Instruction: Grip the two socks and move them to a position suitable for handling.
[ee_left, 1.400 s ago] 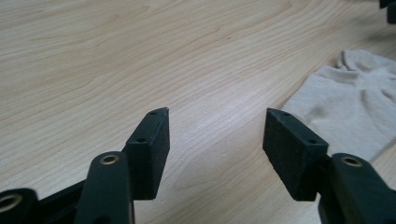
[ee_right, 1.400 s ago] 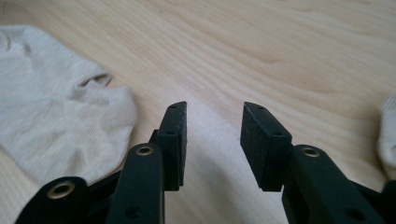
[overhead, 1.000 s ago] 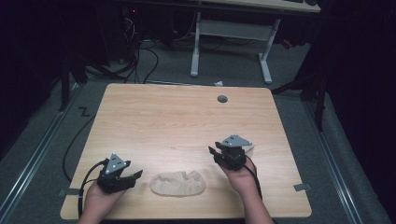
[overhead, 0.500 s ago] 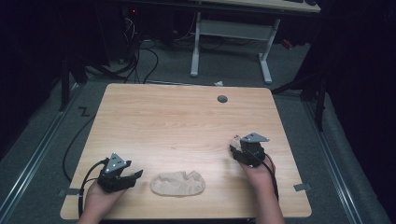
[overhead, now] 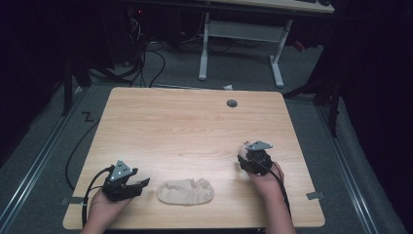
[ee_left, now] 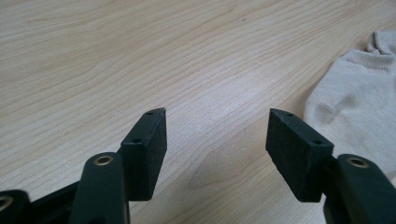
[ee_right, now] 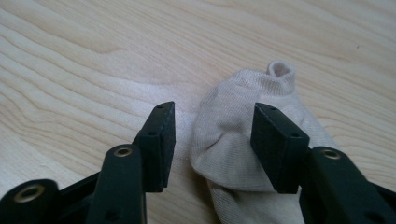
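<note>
A beige ankle sock (overhead: 185,191) lies flat on the light wooden tabletop (overhead: 190,126), down near the edge at about 6 o'clock of the surface, between the two hands. The left tool (overhead: 142,184) rests at roughly 7 o'clock on the tabletop, just beside the sock's left end and pointing toward it; its jaws stand released, with bare wood between them, and in the left gripper view the sock (ee_left: 359,88) sits off at 3 o'clock, clear of the right-hand pad.

The right tool (overhead: 245,155) is at about 4 o'clock on the tabletop, well apart from that sock. In the right gripper view its jaws have just been opening and then eased in a little; they stand wide, and a second beige sock (ee_right: 247,149) (bunched, its cuff turned up at the far end) lies on the wood between them. The right-hand pad sits in front of the fabric, the left-hand pad stands just apart from it, and neither visibly presses it, so this tool is released too. A round grommet hole (overhead: 232,103) marks the tabletop near 1 o'clock.
</note>
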`<state>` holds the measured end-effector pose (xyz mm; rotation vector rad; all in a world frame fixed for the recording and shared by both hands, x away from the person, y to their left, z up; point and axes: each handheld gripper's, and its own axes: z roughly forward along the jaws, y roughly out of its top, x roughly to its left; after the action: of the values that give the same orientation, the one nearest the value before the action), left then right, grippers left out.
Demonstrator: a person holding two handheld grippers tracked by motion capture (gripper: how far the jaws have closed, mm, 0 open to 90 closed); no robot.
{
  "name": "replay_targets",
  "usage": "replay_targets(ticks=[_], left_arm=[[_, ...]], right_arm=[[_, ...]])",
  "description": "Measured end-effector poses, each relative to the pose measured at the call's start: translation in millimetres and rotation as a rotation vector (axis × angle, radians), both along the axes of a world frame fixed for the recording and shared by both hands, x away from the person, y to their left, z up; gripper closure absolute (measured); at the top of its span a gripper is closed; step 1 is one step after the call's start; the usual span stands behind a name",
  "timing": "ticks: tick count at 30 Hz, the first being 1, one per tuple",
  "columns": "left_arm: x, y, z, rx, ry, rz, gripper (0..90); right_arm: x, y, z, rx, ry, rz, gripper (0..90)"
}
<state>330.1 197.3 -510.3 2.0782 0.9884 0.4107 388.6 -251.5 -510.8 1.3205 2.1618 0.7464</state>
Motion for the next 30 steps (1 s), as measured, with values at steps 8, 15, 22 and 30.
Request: replay_targets(ticks=[8, 15, 22, 30], left_arm=[[-0.8, -0.4, 0.6, -0.002, -0.001, -0.001, 38.9], [-1.2, -2.7, 0.2, 0.006, -0.001, -0.009, 38.9], [-1.8, -3.3, 0.5, 0.004, -0.004, -0.01, 38.9], [-2.3, -2.9, 1.9, 0.001, -0.011, -0.014, 38.9]], right_arm=[[1.5, 1.3, -2.8, -0.025, -0.003, -0.024, 73.2], [-5.3, -6.7, 8.3, 0.065, -0.037, -0.035, 83.1], [-10.5, -10.8, 14.1, 0.096, -0.064, -0.038, 83.7], [-19.5, -8.7, 24.2, 0.113, -0.122, -0.011, 83.7]])
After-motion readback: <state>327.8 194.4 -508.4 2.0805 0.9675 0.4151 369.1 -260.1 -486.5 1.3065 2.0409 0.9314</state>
